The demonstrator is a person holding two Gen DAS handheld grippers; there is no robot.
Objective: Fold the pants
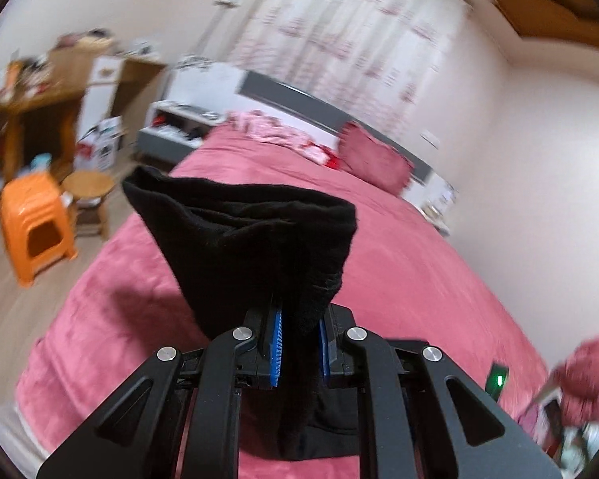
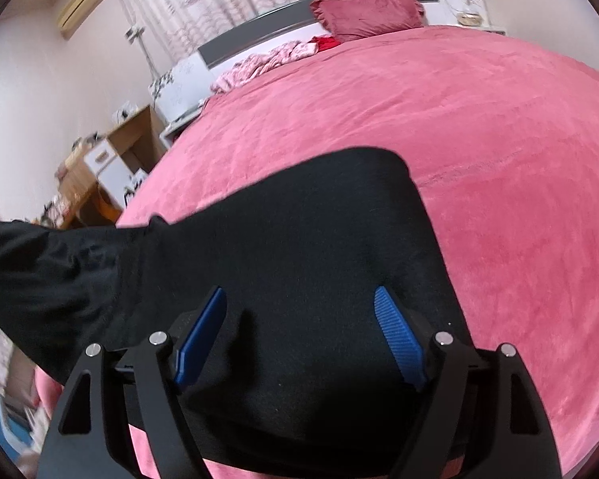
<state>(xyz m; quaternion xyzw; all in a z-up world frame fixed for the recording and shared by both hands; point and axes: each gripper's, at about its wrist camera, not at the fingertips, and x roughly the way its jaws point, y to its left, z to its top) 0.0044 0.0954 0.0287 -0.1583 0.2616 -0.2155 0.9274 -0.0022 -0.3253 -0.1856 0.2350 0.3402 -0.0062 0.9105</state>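
**Left jaws pinching lifted pant end; right jaws spread over the flat part**

Jaws: the left gripper [image 1: 299, 343] is pressed nearly together on a bunched end of the black pants [image 1: 243, 247]; the cloth passes between the blue pads [image 1: 276, 349] and stands up beyond them as a fanned, layered edge, clear of the bed. The right gripper [image 2: 299, 335] stands wide, pads not pressing anything; black cloth lies under and between them.

Pants: in the right wrist view the black pants [image 2: 299, 231] lie flat on the pink bedspread [image 2: 499, 159], one squared end pointing toward the headboard, and a band of cloth rising away to the left edge of the picture, presumably toward the left gripper's hold. Judged long axis: from the flat part under the right jaws out leftward to the lifted end.

Key relation: the lifted end is in the left jaws, the resting part sits directly below the right jaws. The fold likely needs the held end carried across onto that flat part, with the right hand nearer for pinning.

Surroundings: red pillow [image 2: 369, 14] at the headboard, orange stool [image 1: 34, 227] beside the bed.
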